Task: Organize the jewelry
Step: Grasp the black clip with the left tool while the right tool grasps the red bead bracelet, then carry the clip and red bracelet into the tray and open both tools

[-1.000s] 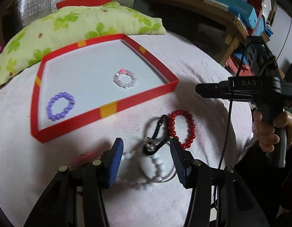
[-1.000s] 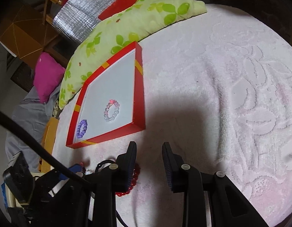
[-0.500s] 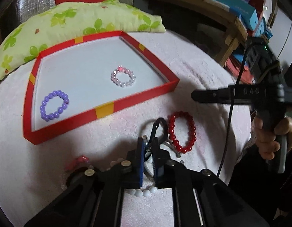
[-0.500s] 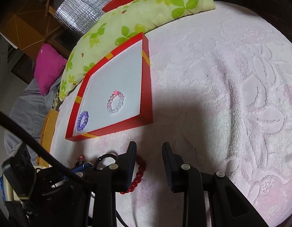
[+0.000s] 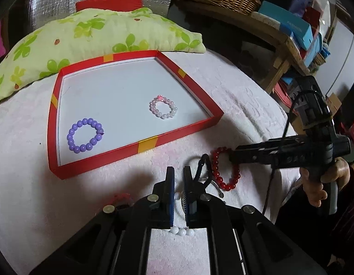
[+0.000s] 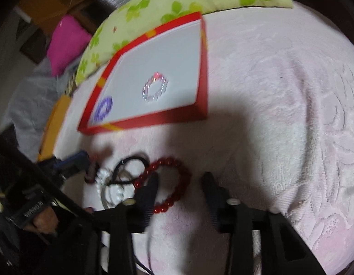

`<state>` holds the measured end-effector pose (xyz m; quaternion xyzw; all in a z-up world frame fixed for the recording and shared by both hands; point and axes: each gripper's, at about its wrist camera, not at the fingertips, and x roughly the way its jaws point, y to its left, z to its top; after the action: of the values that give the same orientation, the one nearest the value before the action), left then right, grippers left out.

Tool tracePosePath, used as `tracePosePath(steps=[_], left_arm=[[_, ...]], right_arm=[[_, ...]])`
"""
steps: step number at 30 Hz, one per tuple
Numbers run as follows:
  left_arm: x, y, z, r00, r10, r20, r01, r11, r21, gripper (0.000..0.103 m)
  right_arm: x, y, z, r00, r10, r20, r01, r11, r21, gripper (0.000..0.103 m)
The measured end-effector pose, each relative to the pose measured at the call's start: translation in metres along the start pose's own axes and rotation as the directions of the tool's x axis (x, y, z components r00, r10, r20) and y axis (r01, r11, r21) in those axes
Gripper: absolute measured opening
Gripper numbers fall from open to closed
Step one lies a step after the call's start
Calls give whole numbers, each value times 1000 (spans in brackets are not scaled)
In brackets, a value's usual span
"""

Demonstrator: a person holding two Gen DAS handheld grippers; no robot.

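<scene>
The left gripper (image 5: pixel 178 183) was down low over the pink towelled surface (image 6: pixel 280 114), jaws pinched nearly shut, and a white bead bracelet (image 5: pixel 180 231) showed between and beneath them — it looked clamped on that strand, though the contact itself was half hidden. Just right of those jaws lay a black clip (image 5: pixel 203 167) and, touching it, the red bead bracelet (image 5: pixel 225 171), its loop stretched away from the camera. The right gripper (image 6: pixel 180 183) hung over that red bracelet (image 6: pixel 167 183), jaws spread wide and holding nothing; in the right wrist view one finger (image 6: pixel 149 188) sat across the loop while the other stood clear to its right. So the right hand was the nearer one for the red beads. The red tray (image 5: pixel 183 130) lay just beyond, forward and left, with a purple bracelet (image 5: pixel 85 135) and a pink-and-white bracelet (image 5: pixel 163 108) resting inside, well apart.
</scene>
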<state>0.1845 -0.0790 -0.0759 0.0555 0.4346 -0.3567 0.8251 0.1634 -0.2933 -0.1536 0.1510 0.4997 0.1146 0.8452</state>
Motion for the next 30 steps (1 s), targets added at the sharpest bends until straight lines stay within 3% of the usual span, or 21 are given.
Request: tracePosePath(steps=[2, 4, 7, 10, 14, 16, 18, 21, 25, 30], left_arm=[[-1, -4, 0, 1000, -9, 2, 9, 1000, 14, 12], [1, -7, 0, 1000, -12, 1, 12, 1000, 25, 30], [8, -13, 1, 1000, -24, -14, 24, 999, 38, 44], [21, -18, 6, 998, -37, -44, 39, 998, 51, 44], [44, -20, 10, 993, -30, -118, 37, 998, 50, 41], [52, -18, 11, 988, -50, -148, 55, 998, 32, 28], [56, -17, 13, 986, -54, -159, 60, 998, 30, 23], [58, -20, 15, 986, -51, -161, 60, 997, 50, 9], [51, -24, 16, 991, -40, -128, 49, 997, 67, 8], [28, -10, 23, 996, -74, -49, 75, 997, 10, 8]], right_arm=[[1, 5, -2, 999, -49, 17, 50, 998, -39, 14], [1, 3, -2, 997, -68, 29, 69, 997, -39, 11], [-7, -5, 1, 992, -95, 81, 95, 995, -4, 10], [-16, -16, 5, 986, -112, 124, 107, 993, 52, 10], [-13, -24, 7, 987, -118, 106, 108, 990, 94, 10], [-12, -23, 7, 988, -116, 100, 107, 990, 92, 11], [-12, -23, 7, 988, -116, 99, 108, 990, 88, 11], [-10, -20, 8, 988, -121, 98, 114, 990, 80, 11], [-13, -17, 7, 988, -100, 119, 91, 993, 75, 11], [-25, -9, 7, 983, -51, 178, 44, 998, 47, 11]])
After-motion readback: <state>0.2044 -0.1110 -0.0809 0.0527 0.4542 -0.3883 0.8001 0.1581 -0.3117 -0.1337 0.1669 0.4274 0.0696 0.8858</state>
